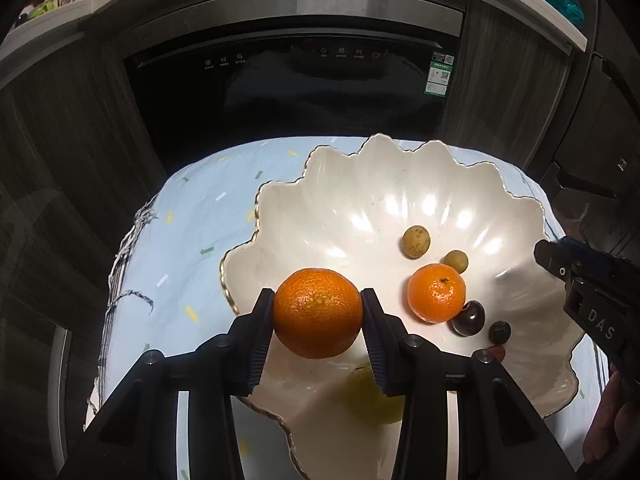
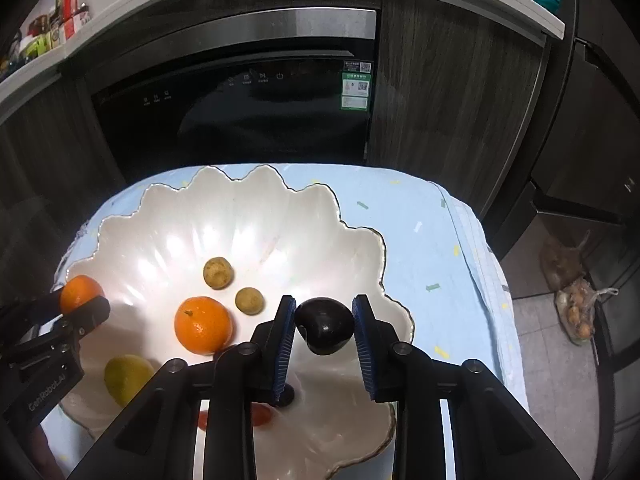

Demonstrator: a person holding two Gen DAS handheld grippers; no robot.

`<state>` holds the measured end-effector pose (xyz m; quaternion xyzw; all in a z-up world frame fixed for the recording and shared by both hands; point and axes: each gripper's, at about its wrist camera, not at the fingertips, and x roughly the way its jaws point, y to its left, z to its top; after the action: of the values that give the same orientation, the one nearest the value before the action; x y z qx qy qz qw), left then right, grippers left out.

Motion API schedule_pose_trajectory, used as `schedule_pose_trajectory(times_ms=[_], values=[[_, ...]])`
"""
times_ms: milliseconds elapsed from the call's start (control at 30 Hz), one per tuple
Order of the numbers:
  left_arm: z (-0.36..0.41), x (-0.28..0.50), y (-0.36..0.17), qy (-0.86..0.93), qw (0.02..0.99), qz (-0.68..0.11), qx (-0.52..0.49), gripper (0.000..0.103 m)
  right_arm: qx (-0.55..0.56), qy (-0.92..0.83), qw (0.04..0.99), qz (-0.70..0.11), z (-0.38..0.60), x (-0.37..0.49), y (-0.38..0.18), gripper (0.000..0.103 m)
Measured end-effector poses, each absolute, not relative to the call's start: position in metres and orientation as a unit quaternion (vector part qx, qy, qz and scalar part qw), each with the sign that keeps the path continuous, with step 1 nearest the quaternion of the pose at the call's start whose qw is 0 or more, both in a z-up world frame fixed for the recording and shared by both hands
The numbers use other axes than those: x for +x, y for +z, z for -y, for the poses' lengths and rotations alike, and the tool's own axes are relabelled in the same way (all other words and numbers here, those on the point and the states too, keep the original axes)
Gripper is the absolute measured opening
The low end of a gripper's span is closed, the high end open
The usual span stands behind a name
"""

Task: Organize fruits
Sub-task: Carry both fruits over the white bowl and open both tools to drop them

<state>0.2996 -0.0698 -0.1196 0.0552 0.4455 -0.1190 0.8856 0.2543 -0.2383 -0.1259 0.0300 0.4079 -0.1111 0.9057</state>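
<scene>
Your left tongs (image 1: 318,312) tilt steeply down over the near left rim of the scalloped white bowl (image 1: 360,184), clenched on a mandarin (image 1: 317,313) with both pads against its sides. Your right tongs (image 2: 324,326) slope down at the bowl's near right edge, gripping a dark plum (image 2: 325,331).

In the bowl lie a second mandarin (image 1: 437,293), two longans (image 1: 416,242), a dark cherry (image 1: 468,317) and a yellow-green fruit (image 2: 126,376). The bowl sits on the desk's pale blue cloth (image 1: 192,248).

The right tongs' body reads "DAS"; the left's reads "GenRobot.AI". The dishwasher's (image 1: 304,92) green sticker is unreadable.
</scene>
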Motion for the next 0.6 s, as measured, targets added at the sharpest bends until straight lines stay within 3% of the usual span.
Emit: schedule_pose_trajectory(times_ms=[67, 133, 300, 467, 600], values=[[0.07, 0.298, -0.118, -0.119, 0.888, -0.441, 0.053, 0.056, 0.029, -0.117, 0.907, -0.403, 0.239, 0.253, -0.124, 0.056], [0.07, 0.295, -0.114, -0.11, 0.895, -0.428, 0.058, 0.068, 0.03, -0.118, 0.911, -0.395, 0.24, 0.252, -0.12, 0.062], [0.067, 0.292, -0.102, -0.101, 0.904, -0.411, 0.059, 0.07, 0.024, -0.121, 0.914, -0.386, 0.239, 0.249, -0.112, 0.066], [0.063, 0.285, -0.089, -0.092, 0.913, -0.393, 0.058, 0.088, 0.028, -0.128, 0.917, -0.377, 0.239, 0.241, -0.102, 0.076], [0.058, 0.276, -0.078, -0.089, 0.916, -0.387, 0.052, 0.094, 0.031, -0.125, 0.918, -0.374, 0.237, 0.234, -0.096, 0.078]])
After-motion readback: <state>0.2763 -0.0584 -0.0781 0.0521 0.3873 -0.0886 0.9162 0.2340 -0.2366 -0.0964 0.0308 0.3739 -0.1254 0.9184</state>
